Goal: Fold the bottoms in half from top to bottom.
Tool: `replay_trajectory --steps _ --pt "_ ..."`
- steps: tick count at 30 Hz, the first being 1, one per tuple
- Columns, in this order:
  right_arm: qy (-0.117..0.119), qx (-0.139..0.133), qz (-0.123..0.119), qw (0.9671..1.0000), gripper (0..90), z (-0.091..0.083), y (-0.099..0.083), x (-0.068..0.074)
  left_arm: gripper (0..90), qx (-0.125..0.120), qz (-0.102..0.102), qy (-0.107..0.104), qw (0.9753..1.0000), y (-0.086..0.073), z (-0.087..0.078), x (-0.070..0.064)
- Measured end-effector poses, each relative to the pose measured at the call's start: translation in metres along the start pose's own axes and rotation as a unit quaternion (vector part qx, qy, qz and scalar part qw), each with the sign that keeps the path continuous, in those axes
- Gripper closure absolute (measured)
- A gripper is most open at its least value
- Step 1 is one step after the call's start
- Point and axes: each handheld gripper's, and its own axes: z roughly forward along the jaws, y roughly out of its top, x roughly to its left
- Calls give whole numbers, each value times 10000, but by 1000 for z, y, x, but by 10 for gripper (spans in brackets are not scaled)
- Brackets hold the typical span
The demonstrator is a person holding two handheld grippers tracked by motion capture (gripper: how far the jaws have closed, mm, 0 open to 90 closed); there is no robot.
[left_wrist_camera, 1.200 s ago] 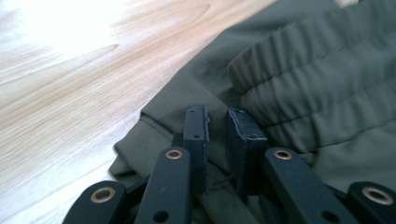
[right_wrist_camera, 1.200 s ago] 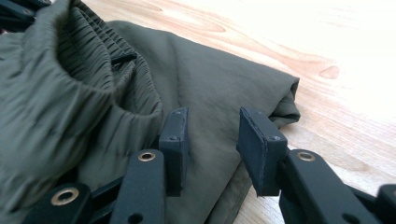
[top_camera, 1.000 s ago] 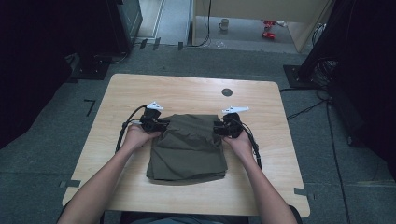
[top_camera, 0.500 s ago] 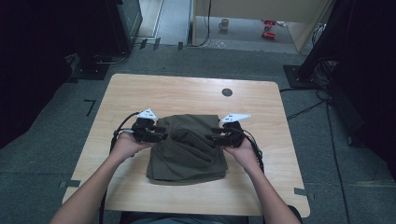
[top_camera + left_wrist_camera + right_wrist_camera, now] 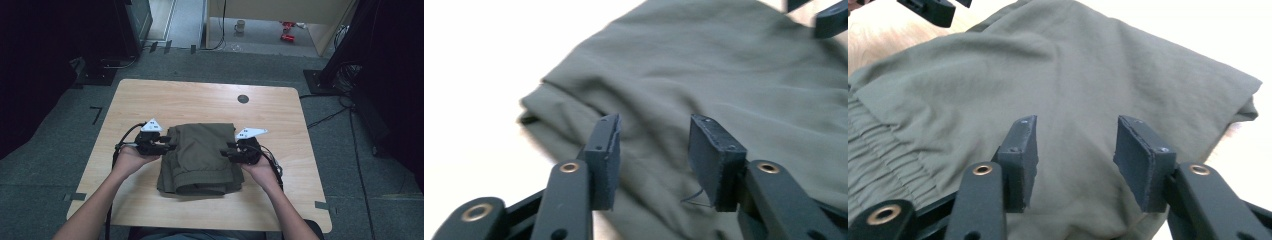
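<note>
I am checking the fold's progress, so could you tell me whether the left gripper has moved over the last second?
Yes. The left gripper has moved toward the person, away from the table's far edge.

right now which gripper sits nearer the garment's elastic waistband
The right gripper; its view shows the olive garment's gathered waistband right beside its jaws.
</note>
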Motion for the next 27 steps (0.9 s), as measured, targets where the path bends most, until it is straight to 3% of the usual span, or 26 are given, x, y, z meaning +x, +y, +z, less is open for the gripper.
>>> replay_trajectory --steps 5,10,18,21,24,25,27 --pt "-212 -35 224 9995 577 6 1 -11 644 43 -57 268 9996 3 12 18" --pt "-468 -113 276 9985 569 17 2 -22 655 41 -92 347 9993 10 25 30" --pt "-677 -55 305 9972 559 36 10 -35 575 232 -118 505 9984 13 49 41" --pt "-757 12 283 9967 555 46 12 -40 631 261 -112 564 9980 11 58 43" --pt "-749 121 334 9966 549 55 8 -43 801 200 -94 582 9981 10 59 43" --pt "-735 271 302 9965 541 58 5 -44 843 204 -180 531 9982 11 55 45" --pt "-792 291 181 9963 559 57 4 -43 867 199 -281 476 9983 12 52 49"
